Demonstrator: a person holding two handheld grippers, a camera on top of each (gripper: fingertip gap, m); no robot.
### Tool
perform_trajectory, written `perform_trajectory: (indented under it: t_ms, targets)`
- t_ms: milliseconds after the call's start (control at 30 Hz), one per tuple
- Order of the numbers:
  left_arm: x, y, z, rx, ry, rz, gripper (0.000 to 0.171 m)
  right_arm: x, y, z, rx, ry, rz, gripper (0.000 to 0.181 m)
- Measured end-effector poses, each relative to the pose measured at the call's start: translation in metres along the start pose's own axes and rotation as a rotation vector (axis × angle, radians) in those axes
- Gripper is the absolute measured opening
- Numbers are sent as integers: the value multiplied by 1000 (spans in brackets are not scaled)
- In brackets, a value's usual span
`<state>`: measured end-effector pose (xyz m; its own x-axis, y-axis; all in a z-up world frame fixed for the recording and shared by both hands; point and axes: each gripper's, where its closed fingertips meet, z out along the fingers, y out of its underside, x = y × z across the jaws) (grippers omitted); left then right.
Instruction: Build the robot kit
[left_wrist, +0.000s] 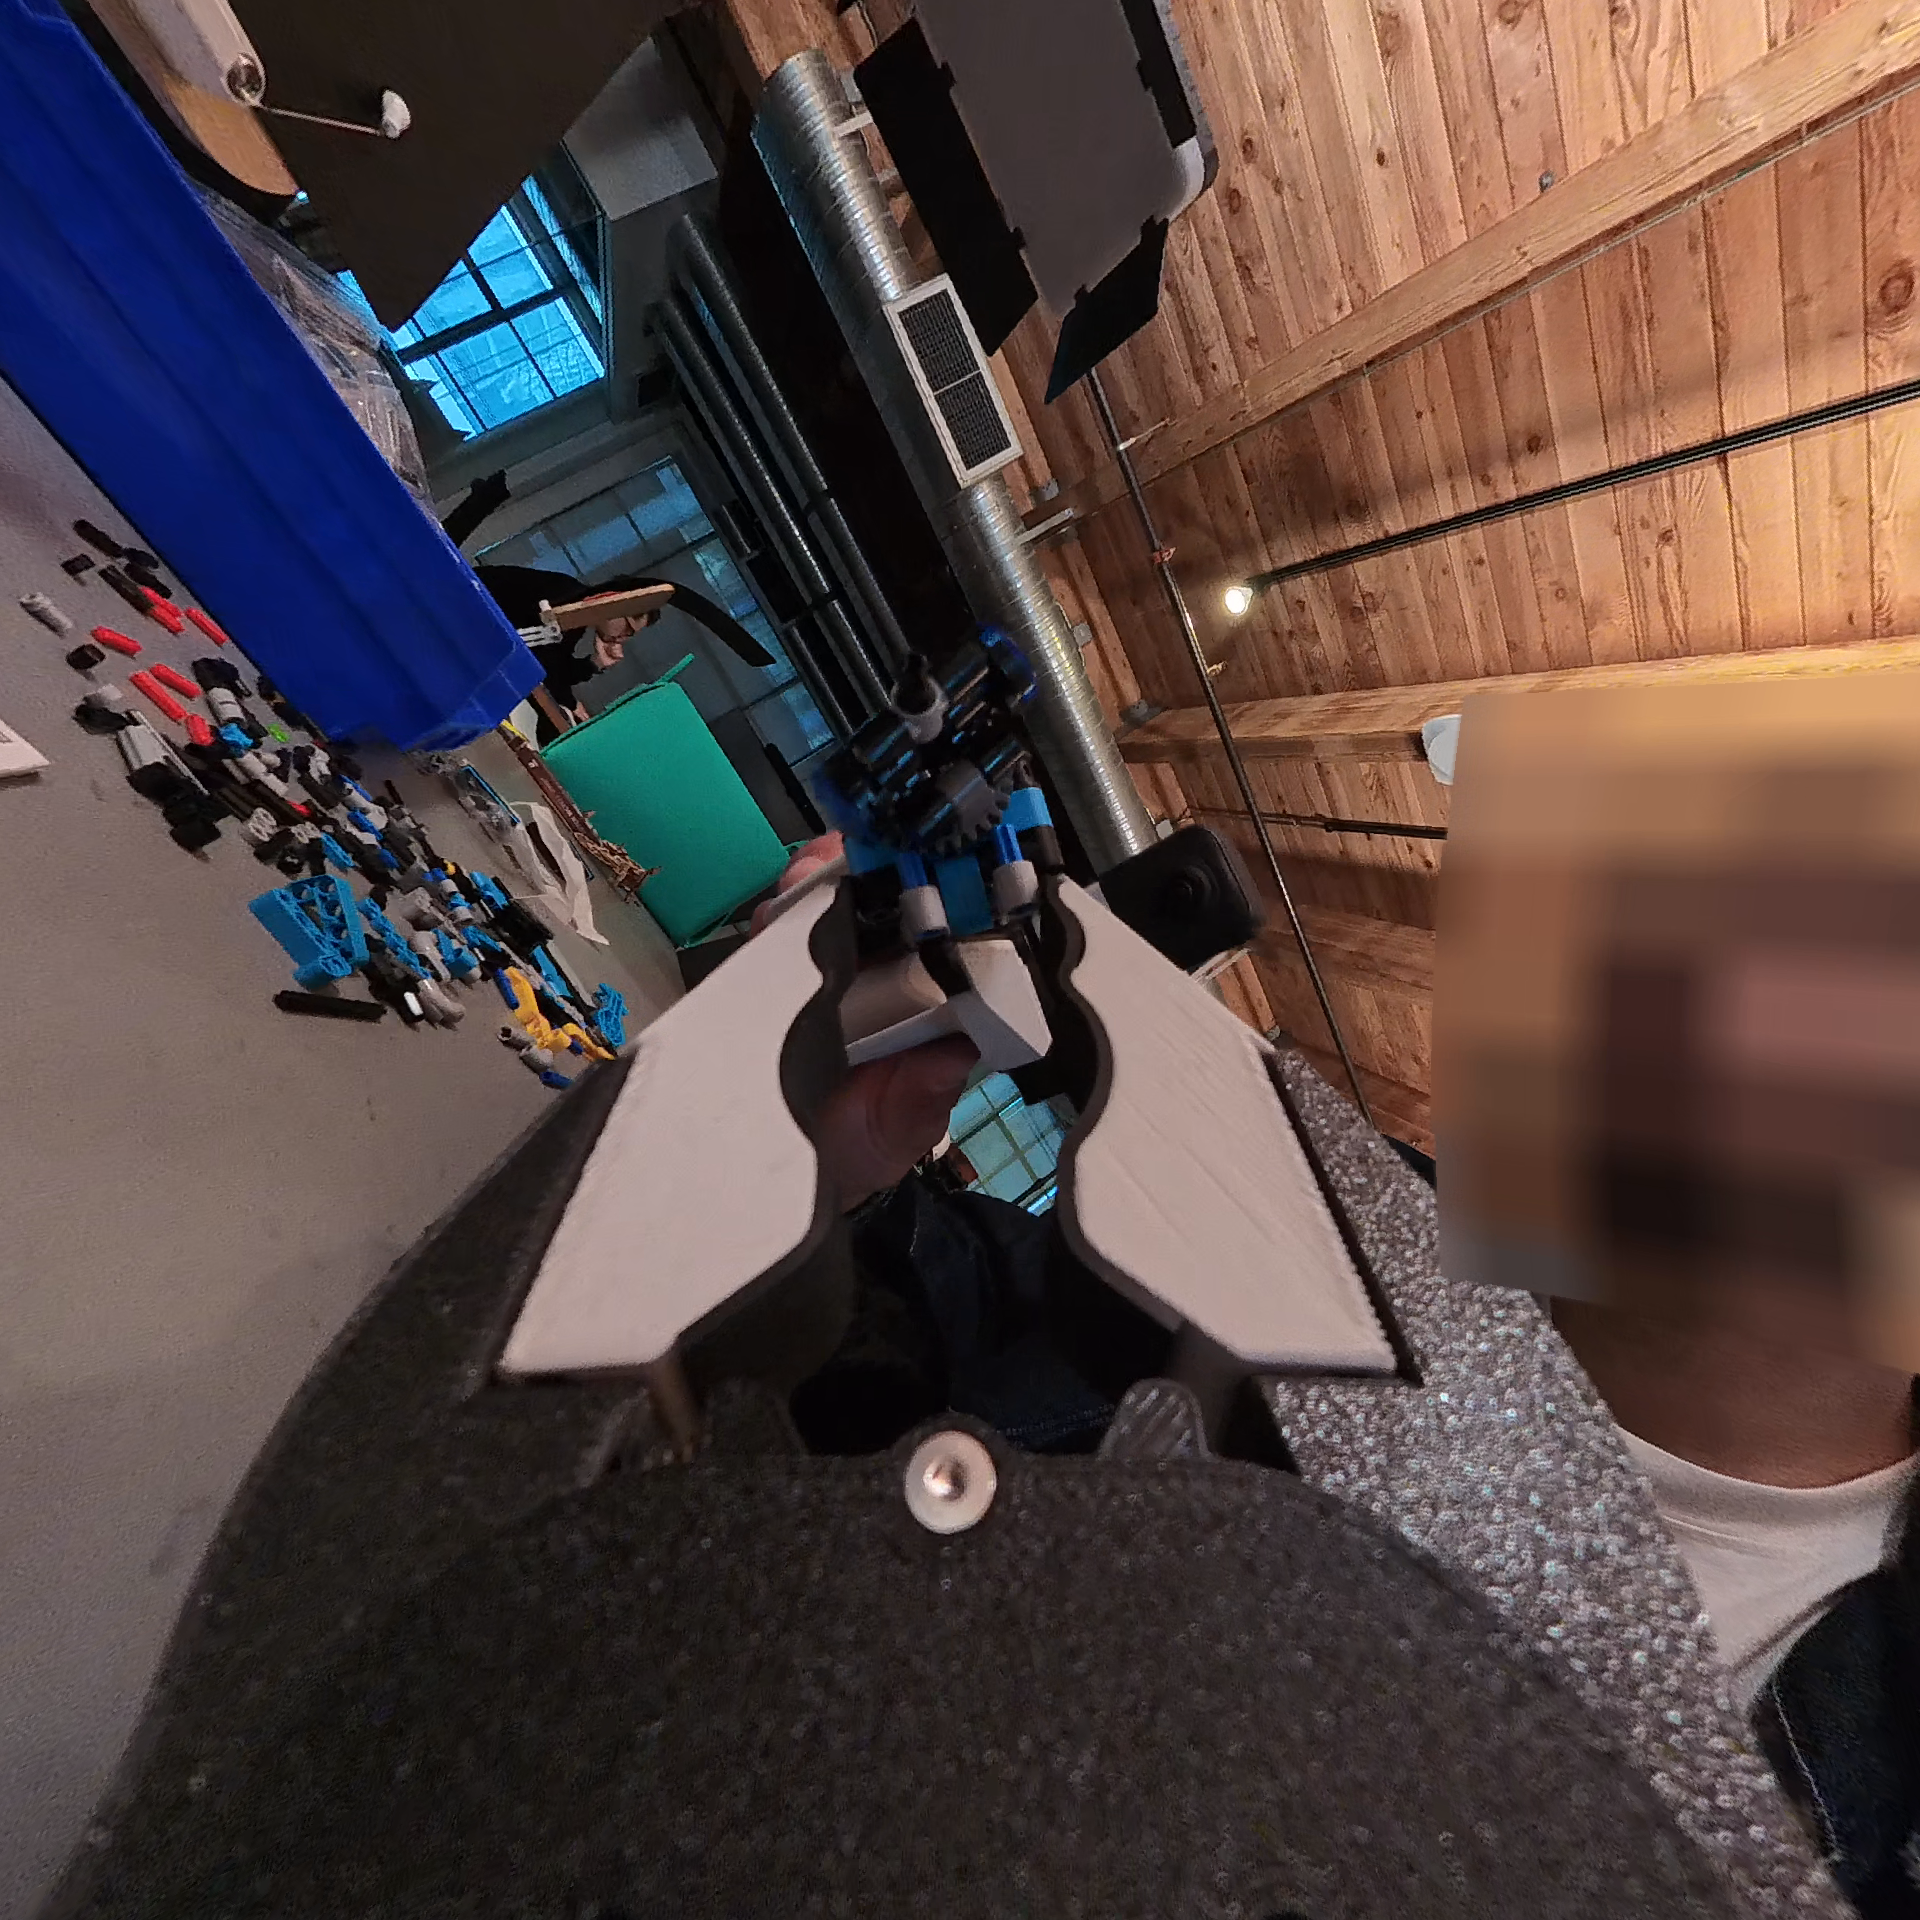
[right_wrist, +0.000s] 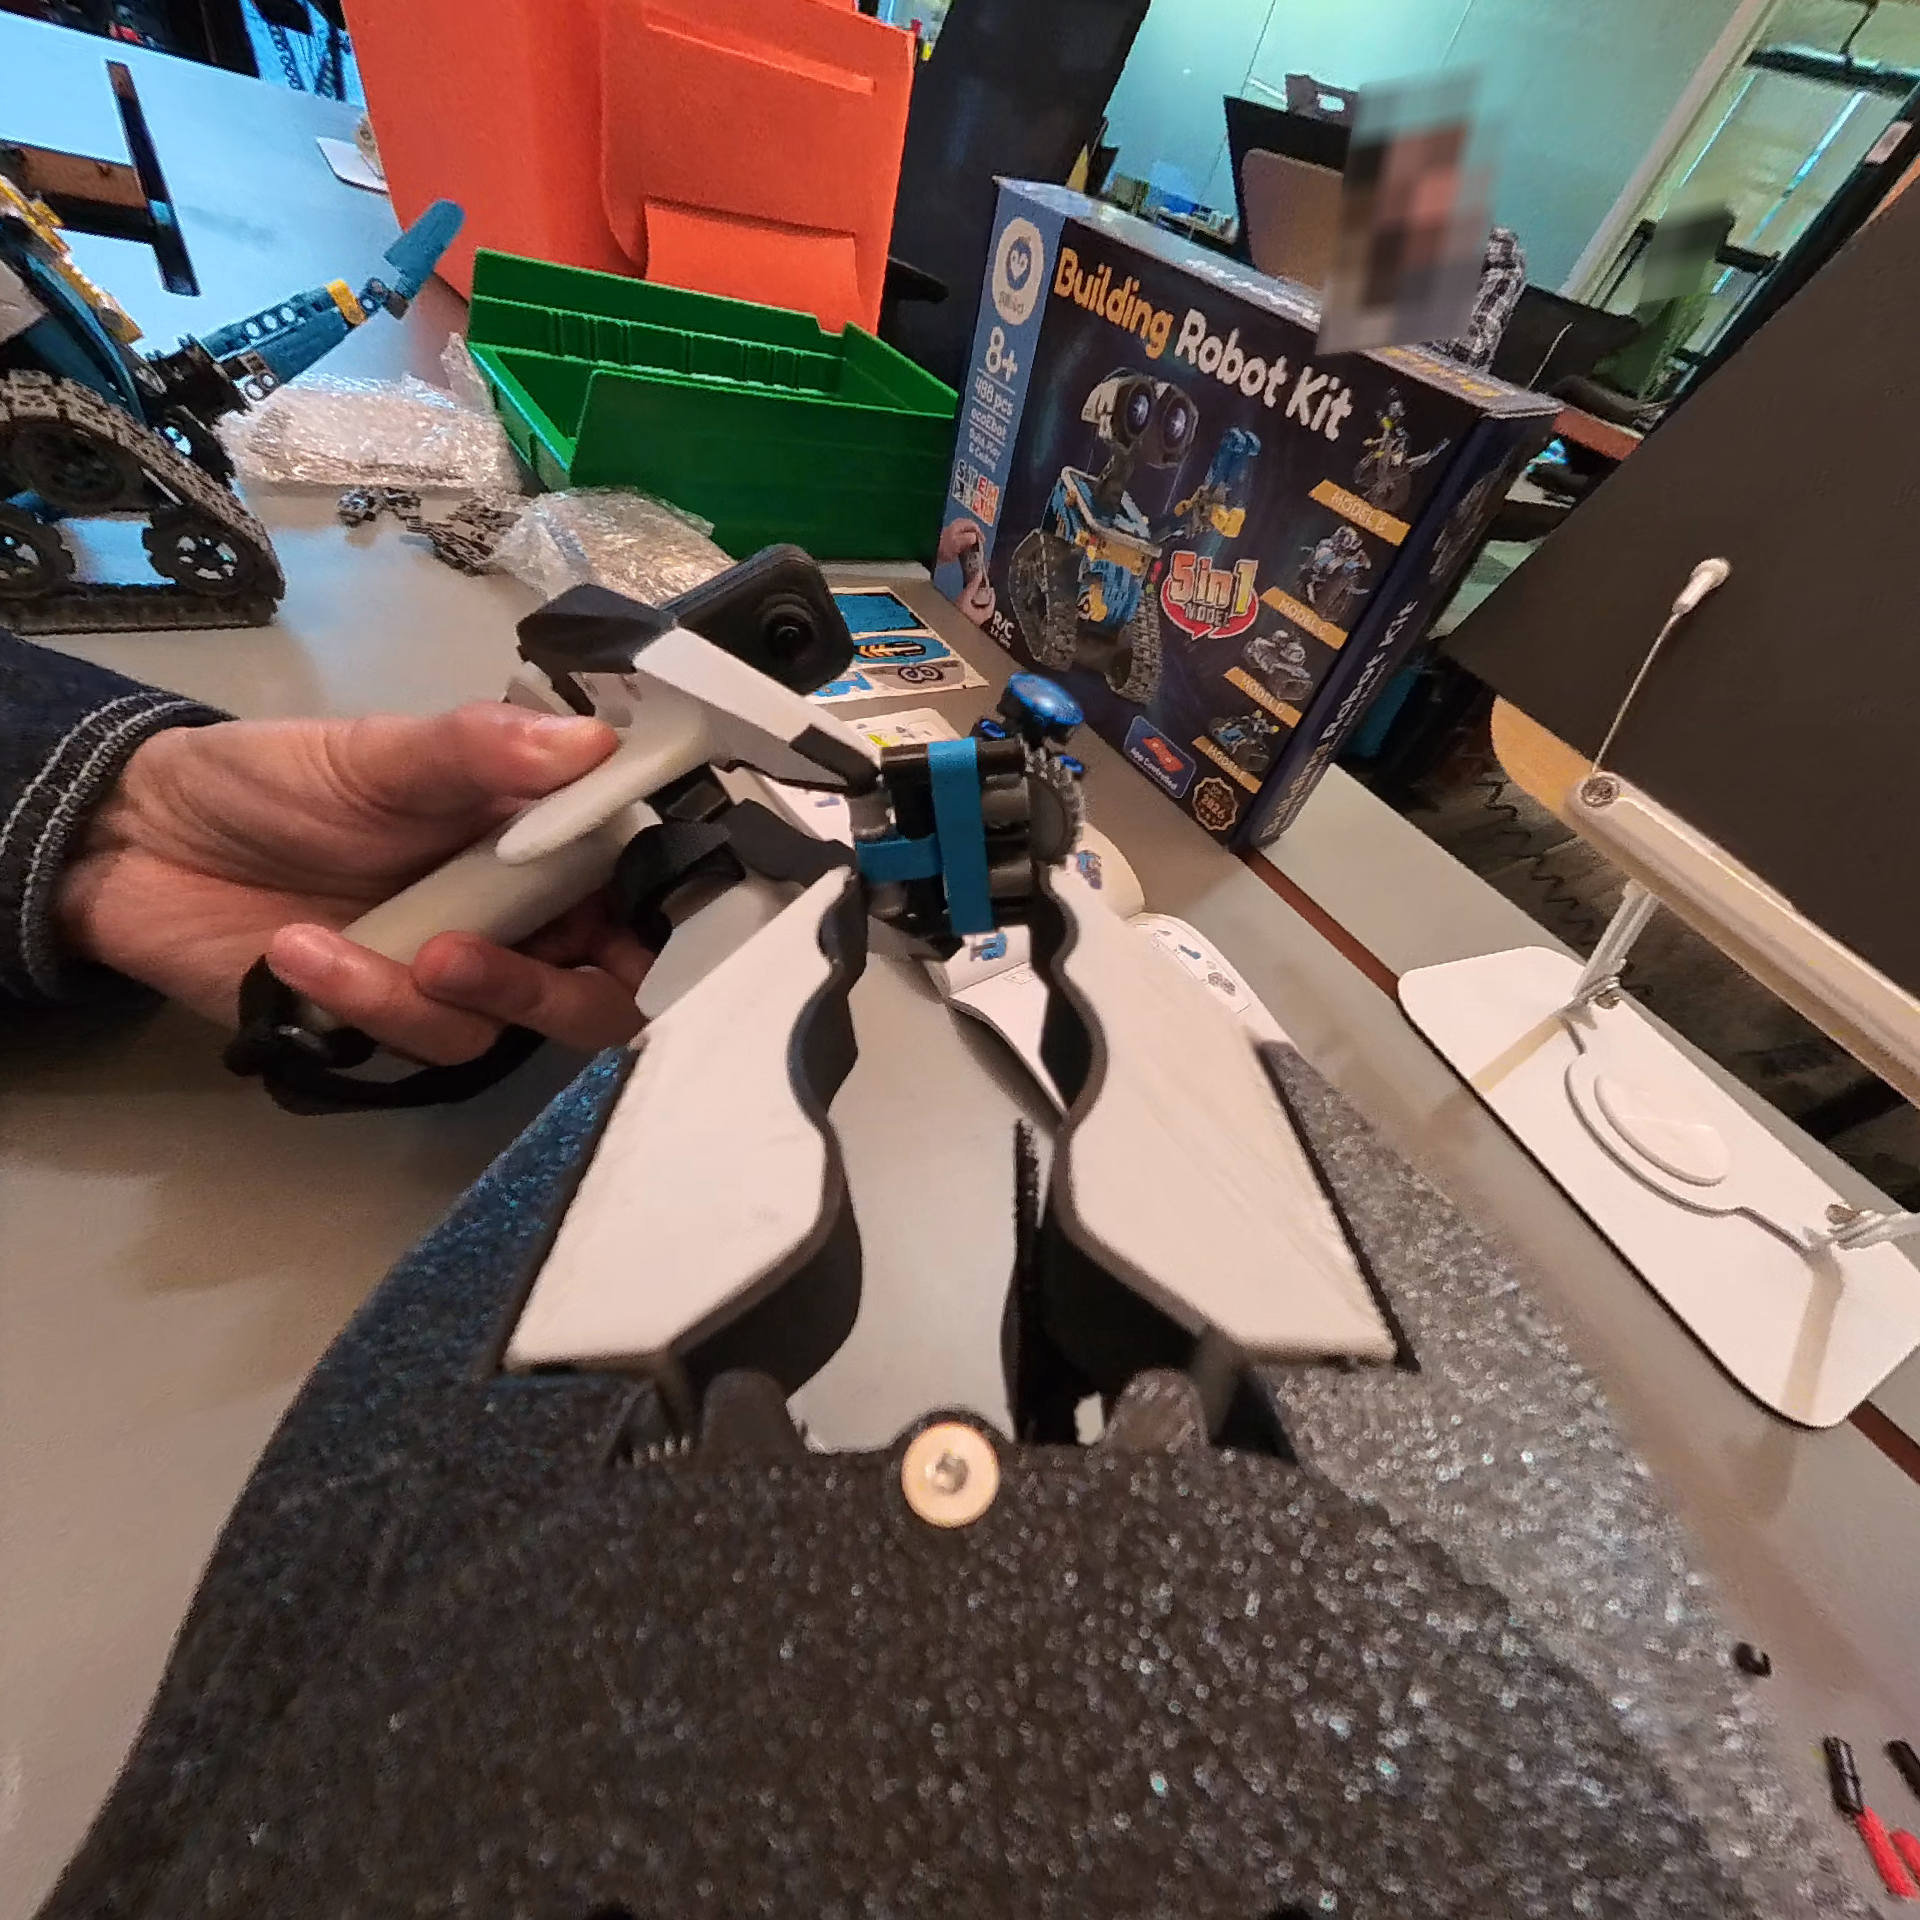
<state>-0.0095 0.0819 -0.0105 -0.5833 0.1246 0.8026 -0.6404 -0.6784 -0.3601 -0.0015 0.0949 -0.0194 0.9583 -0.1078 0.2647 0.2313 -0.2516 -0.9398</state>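
Right gripper (right_wrist: 951, 914): pinching the lower part of a small blue and black gear assembly (right_wrist: 961, 831), fingertips closed on both sides of it.
Left gripper (left_wrist: 951, 909): also clamped on the same gear assembly (left_wrist: 940, 790), from the opposite side; seen in the right wrist view as a white finger (right_wrist: 727, 707) touching the top left of the piece.
Hand (right_wrist: 312, 862): wrapped around the white handle of the left gripper, dark sleeve at the wrist.
Position of assembly: lifted above the grey table (right_wrist: 208, 1195), held between both tools, not resting on anything.
Good handling, as a judgement: keep both grips firm and level, press straight along the axle, avoid twisting the gears apart.
Nearby: robot kit box (right_wrist: 1226, 499) behind, green bin (right_wrist: 727, 416), tracked model (right_wrist: 114, 488), lamp base (right_wrist: 1642, 1164).
Far left: loose bricks (left_wrist: 343, 862) scattered beside a blue bin (left_wrist: 208, 416).
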Motion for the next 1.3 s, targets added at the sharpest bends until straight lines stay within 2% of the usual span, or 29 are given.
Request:
perform_trajectory:
  t_ms: [67, 233, 300, 333, 433, 533, 600, 767, 867, 900, 933, 1033, 1100, 1167, 1233, 1300]
  targets:
    - [0, 0, 0, -7, -2, -2, 34, 0, 0, 0, 1, 11, -20, 31]
    - [-5, -2, -4, -32, -61, 21, 34, 0, 3, 3, 26, -40, 85, 34]
    - [-2, -2, -7, -43, -56, 22, 34, 2, 0, 0, 58, -34, 55, 55]
    - [-1, -1, -8, -57, -47, 6, 34, -1, -2, -2, 76, -57, 46, 58]
    - [-1, 0, -14, -60, -42, -53, 34, -3, -11, -9, 134, -65, 15, 43]
    - [-2, -2, -16, -53, -25, -120, 34, -3, -13, -9, 151, -85, 72, 50]
    - [1, 10, -14, -129, 7, -169, 34, -7, -13, -12, 169, -193, 139, 65]
    - [15, 51, -9, -352, 76, -267, 34, -27, -7, -36, 173, -615, 358, 61]
    - [26, 70, -7, -451, 120, -273, 35, -48, -4, -43, 139, -812, 460, 73]
    - [28, 76, -7, -484, 125, -272, 35, -59, 1, -45, 103, -870, 445, 65]
    - [28, 79, -7, -498, 123, -268, 35, -65, 6, -45, 66, -894, 422, 46]
    - [25, 64, -7, -422, 106, -268, 36, -53, 5, -36, 89, -807, 442, 39]
    - [13, 42, -11, -320, 34, -202, 37, -38, 6, -30, 92, -773, 548, 39]
    - [-3, 18, -17, -224, -105, -48, 39, -28, 10, -23, 74, -765, 699, 38]
    - [-13, 8, -22, -218, -238, 160, 39, -29, 19, -16, 11, -785, 817, 38]
    - [-7, 9, -21, -259, -265, 329, 39, -27, 26, -4, -10, -742, 909, 38]
